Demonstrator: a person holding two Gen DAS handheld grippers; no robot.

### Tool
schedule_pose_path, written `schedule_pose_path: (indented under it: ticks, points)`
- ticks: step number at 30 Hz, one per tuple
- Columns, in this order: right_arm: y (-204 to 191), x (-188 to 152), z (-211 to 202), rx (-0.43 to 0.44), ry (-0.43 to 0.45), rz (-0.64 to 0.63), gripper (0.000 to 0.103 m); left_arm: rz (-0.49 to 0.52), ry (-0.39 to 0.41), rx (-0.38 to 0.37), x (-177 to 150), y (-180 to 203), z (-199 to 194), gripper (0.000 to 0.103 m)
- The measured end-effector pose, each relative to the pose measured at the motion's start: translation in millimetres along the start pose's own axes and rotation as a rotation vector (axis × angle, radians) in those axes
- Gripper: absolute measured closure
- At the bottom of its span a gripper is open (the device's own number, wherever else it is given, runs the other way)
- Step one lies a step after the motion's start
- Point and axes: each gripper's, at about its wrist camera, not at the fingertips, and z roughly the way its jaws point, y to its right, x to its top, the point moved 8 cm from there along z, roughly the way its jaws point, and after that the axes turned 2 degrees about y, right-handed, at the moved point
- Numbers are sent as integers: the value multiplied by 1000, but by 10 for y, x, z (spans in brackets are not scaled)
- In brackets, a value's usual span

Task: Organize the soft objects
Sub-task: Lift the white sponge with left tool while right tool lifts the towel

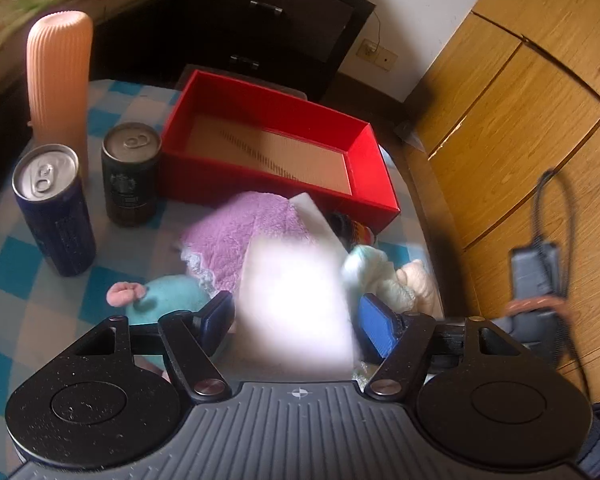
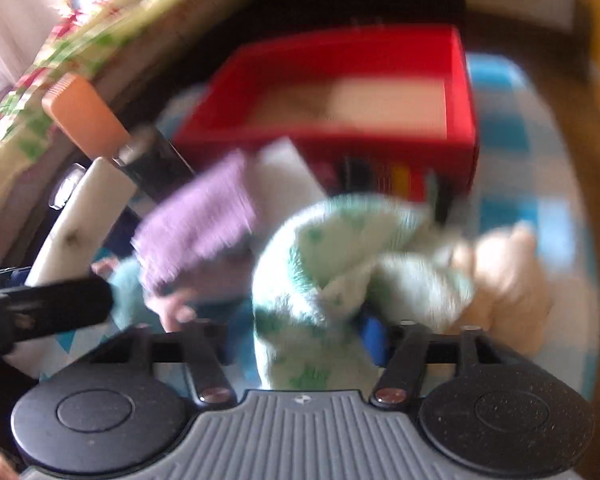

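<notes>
Left wrist view: white sponge [image 1: 296, 300] between left gripper [image 1: 300, 320] fingers.

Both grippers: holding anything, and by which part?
Left gripper: white foam sponge block, by its near end. Right gripper: green-and-white fuzzy cloth, by a bunched fold.

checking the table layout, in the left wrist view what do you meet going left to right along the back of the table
Blue can → peach ribbed bottle → dark can → red box, open, with nothing in it. The soft things lie nearer the camera and overlap, so they are left out.
</notes>
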Motion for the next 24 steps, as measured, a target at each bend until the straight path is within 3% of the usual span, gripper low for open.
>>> schedule_pose_path:
  ticks: [2, 6, 8, 12, 15, 18, 24]
  points:
    - [71, -84, 33, 13, -30, 23, 103, 2, 7, 13, 7, -13, -33, 34]
    - [114, -92, -257, 33, 31, 21, 103, 22, -24, 23, -37, 24, 28, 34]
    - [127, -113, -379, 26, 57, 5, 103, 18, -65, 17, -150, 61, 119, 27]
    - [194, -162, -374, -25, 60, -25, 103, -62, -182, -44, -523, 150, 330, 23]
    - [262, -167, -336, -34, 48, -27, 103, -185, -235, -36, -642, 106, 654, 20]
    - [339, -140, -299, -59, 38, -26, 103, -314, -251, -110, -660, 159, 914, 31]
    - [540, -161, -190, -54, 17, 38, 103, -289, -189, -47, -604, 202, 973, 39]
